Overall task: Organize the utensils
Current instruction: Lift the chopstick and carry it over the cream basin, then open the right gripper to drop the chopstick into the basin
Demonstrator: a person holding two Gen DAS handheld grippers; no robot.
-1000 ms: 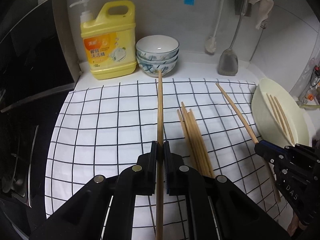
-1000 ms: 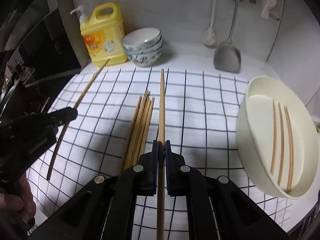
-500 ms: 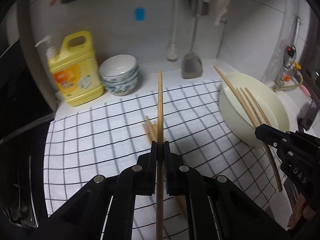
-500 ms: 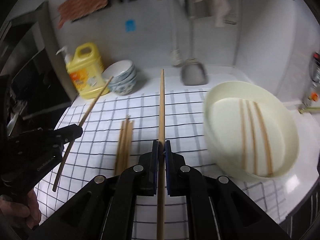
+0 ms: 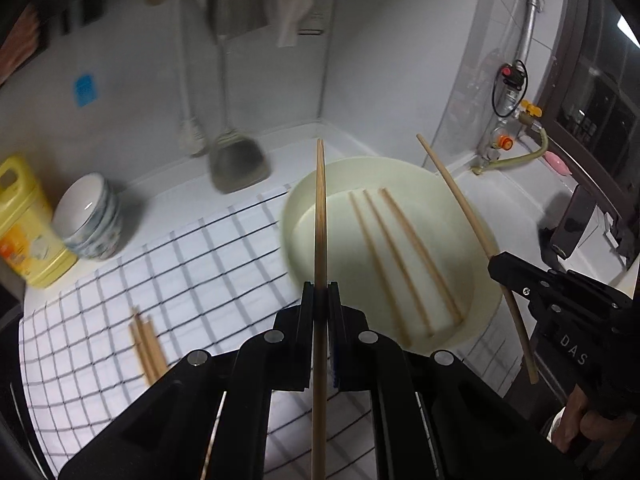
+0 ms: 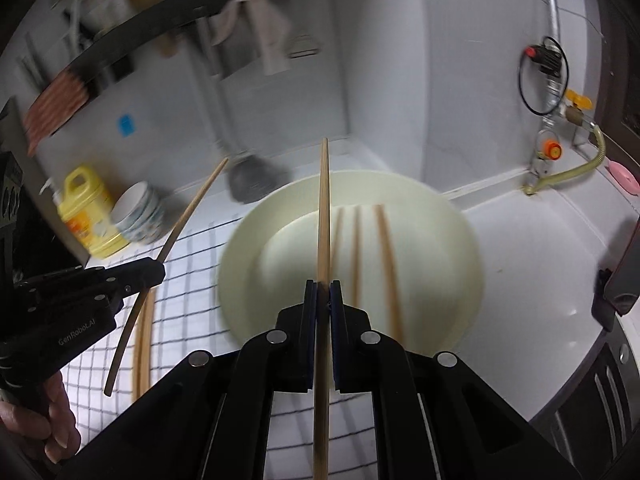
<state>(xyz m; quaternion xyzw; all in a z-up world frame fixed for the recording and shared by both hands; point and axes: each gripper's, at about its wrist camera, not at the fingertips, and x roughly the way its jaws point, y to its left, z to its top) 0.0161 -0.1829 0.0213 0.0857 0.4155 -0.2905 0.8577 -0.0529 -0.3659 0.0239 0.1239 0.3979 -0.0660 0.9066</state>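
Between the flat black pads of the left hand-held gripper a slim round wooden chopstick is pinched, the jaws closed right down on it; its tapered tip reaches out over the near rim of the cream basin. Over on the right side of the same view the right hand-held gripper clamps a 2nd chopstick just as tightly, the stick slanting above the basin's far side, with a bare hand gripping the black angular body below.

From the right wrist view, that right hand-held gripper has its chopstick running straight ahead across the basin, a wide, smooth, round-walled plastic dish with a flat floor. On that floor lie 3 chopsticks, roughly parallel and slightly fanned. At the left of this view the left hand-held gripper carries its stick above the cloth.

The basin sits on the glossy white worktop, its left edge overlapping a white cloth with a thin black grid. A small bundle of loose chopsticks rests on the cloth, well apart from the basin. Further back, near the wall, stand a stack of patterned ceramic bowls and, touching them, a yellow plastic detergent jug. A metal spatula hangs against the tiled wall, blurred.
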